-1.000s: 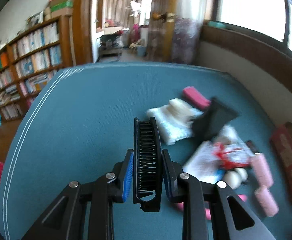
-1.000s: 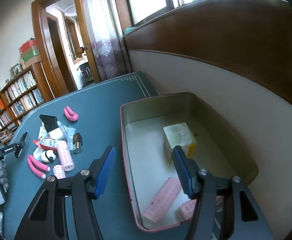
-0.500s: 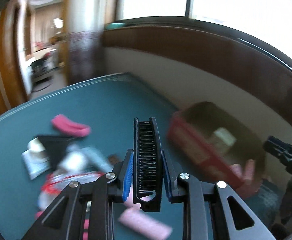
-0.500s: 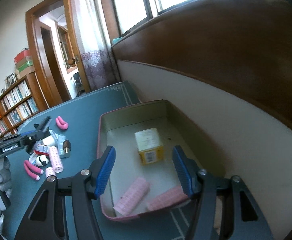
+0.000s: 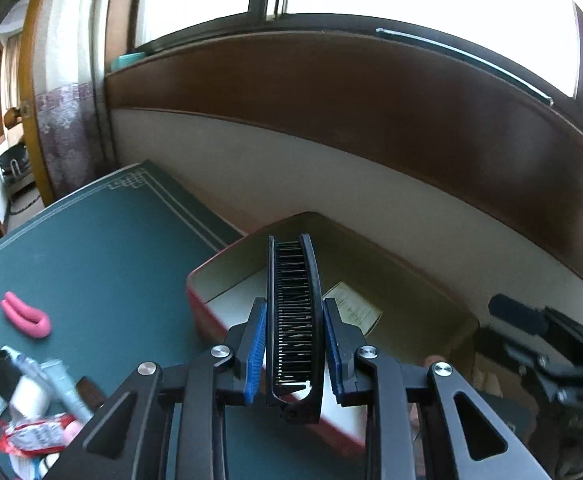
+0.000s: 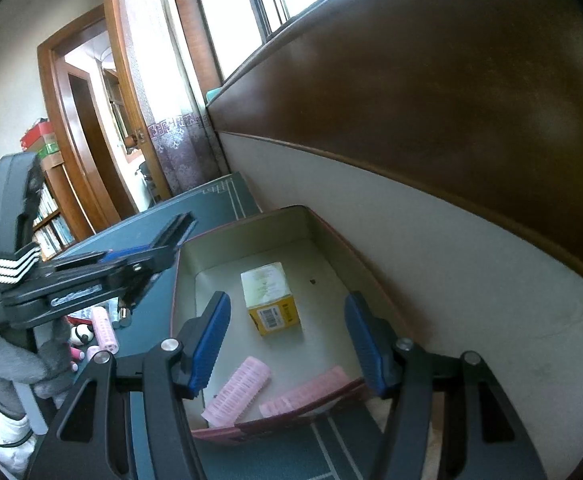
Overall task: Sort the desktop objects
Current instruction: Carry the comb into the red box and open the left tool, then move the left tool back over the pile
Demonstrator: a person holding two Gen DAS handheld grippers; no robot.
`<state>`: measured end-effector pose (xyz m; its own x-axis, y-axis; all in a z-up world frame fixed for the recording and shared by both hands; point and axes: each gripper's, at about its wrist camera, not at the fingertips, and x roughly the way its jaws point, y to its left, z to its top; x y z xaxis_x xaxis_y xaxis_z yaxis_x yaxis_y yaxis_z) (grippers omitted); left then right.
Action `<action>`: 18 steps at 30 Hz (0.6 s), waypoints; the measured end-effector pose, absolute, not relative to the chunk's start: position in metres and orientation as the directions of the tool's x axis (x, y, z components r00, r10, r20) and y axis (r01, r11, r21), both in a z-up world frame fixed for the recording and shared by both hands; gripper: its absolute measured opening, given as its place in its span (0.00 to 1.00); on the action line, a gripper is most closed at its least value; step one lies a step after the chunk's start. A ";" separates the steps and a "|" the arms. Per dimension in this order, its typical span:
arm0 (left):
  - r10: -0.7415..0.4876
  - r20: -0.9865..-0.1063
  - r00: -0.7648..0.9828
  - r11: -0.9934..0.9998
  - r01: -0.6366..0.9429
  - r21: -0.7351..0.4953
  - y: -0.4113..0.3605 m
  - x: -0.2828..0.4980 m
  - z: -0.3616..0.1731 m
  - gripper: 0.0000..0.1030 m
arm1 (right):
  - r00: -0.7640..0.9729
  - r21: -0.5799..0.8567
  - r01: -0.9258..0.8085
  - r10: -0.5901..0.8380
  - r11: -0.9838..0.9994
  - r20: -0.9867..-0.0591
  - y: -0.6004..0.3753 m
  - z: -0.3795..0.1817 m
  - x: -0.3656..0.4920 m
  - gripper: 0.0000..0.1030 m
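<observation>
The left claw (image 5: 294, 354) is clenched on a black folding comb (image 5: 294, 320), its blue pads pressed to both sides of the comb, which stands on edge and points forward over the near wall of the open tin box (image 5: 419, 280). In the left wrist view the comb hides much of the box floor; only a corner of a pale carton (image 5: 353, 308) shows to the right of the claw. To its left, on the green worktop (image 5: 91, 248), lie a pink curved clip (image 5: 25, 316) and, nearer the camera, a blurred heap of small items (image 5: 31, 400). The right claw's dark body sits far right, blurred.

The right wrist view shows what the first cannot: the box (image 6: 319, 224) interior. The right claw (image 6: 289, 346) is released, its fingers spread wide and holding nothing, hovering above the box's near end. Ahead of it stands the carton (image 6: 269, 298) with a yellow barcoded face; 2 pink hair rollers (image 6: 237, 390) lie below and between its fingers by the near wall. Left of this claw, the left claw (image 6: 143, 256) reaches in with the comb (image 6: 175, 228) poking past the box's left rim, gripped by a grey-gloved hand (image 6: 19, 364). More pink rollers (image 6: 105, 330) lie on the worktop (image 6: 219, 196) beneath it.
</observation>
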<state>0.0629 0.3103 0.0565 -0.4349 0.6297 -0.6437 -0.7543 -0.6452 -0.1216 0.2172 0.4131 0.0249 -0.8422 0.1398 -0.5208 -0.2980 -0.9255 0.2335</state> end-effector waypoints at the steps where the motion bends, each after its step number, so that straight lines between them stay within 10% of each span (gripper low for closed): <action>1: 0.631 -0.645 -0.430 -0.644 -0.754 -0.127 0.314 0.061 0.055 0.27 | -0.842 0.234 -0.298 0.140 -0.926 -0.520 0.413 0.025 0.217 0.62; 11: 0.620 -0.655 -0.432 -0.662 -0.736 -0.141 0.340 0.044 0.043 0.27 | -0.836 0.235 -0.302 0.138 -0.924 -0.532 0.414 0.021 0.216 0.62; 15: 0.621 -0.646 -0.445 -0.678 -0.718 -0.158 0.332 0.042 0.042 0.61 | -0.835 0.227 -0.301 0.141 -0.926 -0.531 0.412 0.022 0.215 0.62; 18: 0.615 -0.637 -0.464 -0.690 -0.708 -0.151 0.322 0.042 0.047 0.61 | -0.836 0.226 -0.296 0.137 -0.928 -0.531 0.409 0.022 0.215 0.62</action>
